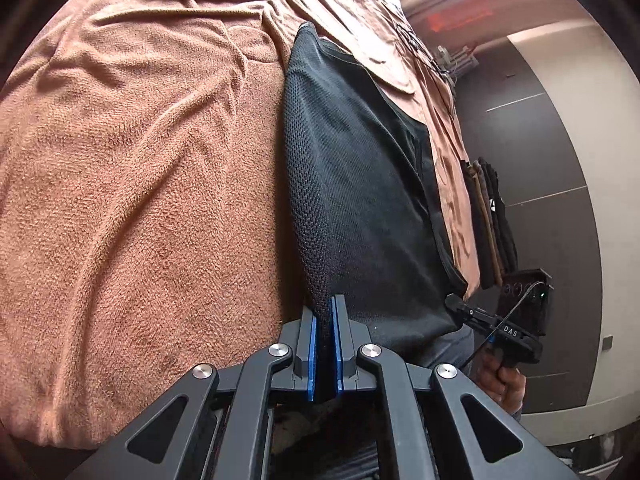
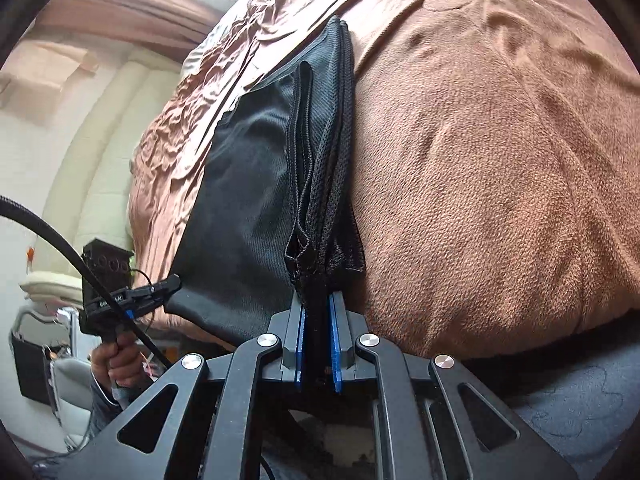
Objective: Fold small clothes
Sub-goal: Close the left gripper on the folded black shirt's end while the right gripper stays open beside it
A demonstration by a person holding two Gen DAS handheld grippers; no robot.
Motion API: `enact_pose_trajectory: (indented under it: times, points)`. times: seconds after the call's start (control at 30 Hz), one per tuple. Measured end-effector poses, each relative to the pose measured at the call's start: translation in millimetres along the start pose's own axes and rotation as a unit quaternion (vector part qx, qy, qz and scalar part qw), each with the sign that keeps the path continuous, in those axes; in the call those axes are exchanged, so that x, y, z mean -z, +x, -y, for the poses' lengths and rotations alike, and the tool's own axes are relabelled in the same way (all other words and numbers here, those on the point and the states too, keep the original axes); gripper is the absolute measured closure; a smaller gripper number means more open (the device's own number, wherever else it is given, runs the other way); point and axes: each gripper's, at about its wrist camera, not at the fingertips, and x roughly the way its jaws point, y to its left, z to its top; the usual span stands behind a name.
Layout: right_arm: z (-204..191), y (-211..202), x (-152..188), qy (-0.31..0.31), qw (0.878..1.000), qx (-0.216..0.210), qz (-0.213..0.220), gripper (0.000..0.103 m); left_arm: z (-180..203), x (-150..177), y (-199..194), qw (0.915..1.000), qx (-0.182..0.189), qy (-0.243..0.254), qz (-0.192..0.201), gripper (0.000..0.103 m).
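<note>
Black mesh shorts [image 1: 352, 184] lay folded on the brown fleece blanket [image 1: 140, 184] covering the bed, one near corner pinched in the left gripper [image 1: 325, 308] and the layered hem corner in the right gripper [image 2: 317, 300], both jaws clamped on fabric, while only the left view showed stacked folded clothes [image 1: 490, 220].

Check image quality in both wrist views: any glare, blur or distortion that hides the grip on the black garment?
Left wrist view: sharp, strong fisheye bending, dark vignette corners; left gripper clamps the black mesh garment visibly. Window glare top right only. Right wrist view: equally sharp on the brown blanket; right gripper pinches stacked edges; pale washed-out background at left.
</note>
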Motion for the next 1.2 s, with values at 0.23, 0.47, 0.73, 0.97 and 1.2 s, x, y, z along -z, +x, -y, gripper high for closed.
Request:
enact_pose_trajectory:
  times: [0.23, 0.47, 0.73, 0.97, 1.2]
  points:
    - [-1.5, 4.0, -27.5, -0.023, 1.0, 0.013, 0.007, 0.054, -7.6, -14.7, 5.2, 0.9995, -0.03, -0.006, 0.011, 0.067]
    - [9.2, 6.7, -75.2, -0.013, 0.999, 0.0, 0.031, 0.044, -8.4, -40.0, 9.5, 0.9989, -0.041, -0.004, 0.024, 0.066]
    - [20.9, 46.2, -116.7, 0.005, 1.0, -0.024, 0.019, 0.044, -15.4, -71.8, 21.8, 0.9992, -0.03, -0.015, 0.024, 0.066]
    - [25.5, 69.4, -136.9, 0.012, 0.999, -0.051, 0.01, 0.044, -19.1, -100.4, 30.5, 0.9992, -0.016, -0.024, 0.028, 0.066]
    - [22.7, 81.8, -168.3, -0.011, 0.999, -0.049, 0.022, 0.044, -14.1, -129.9, 33.8, 0.999, -0.019, -0.019, 0.037, 0.066]
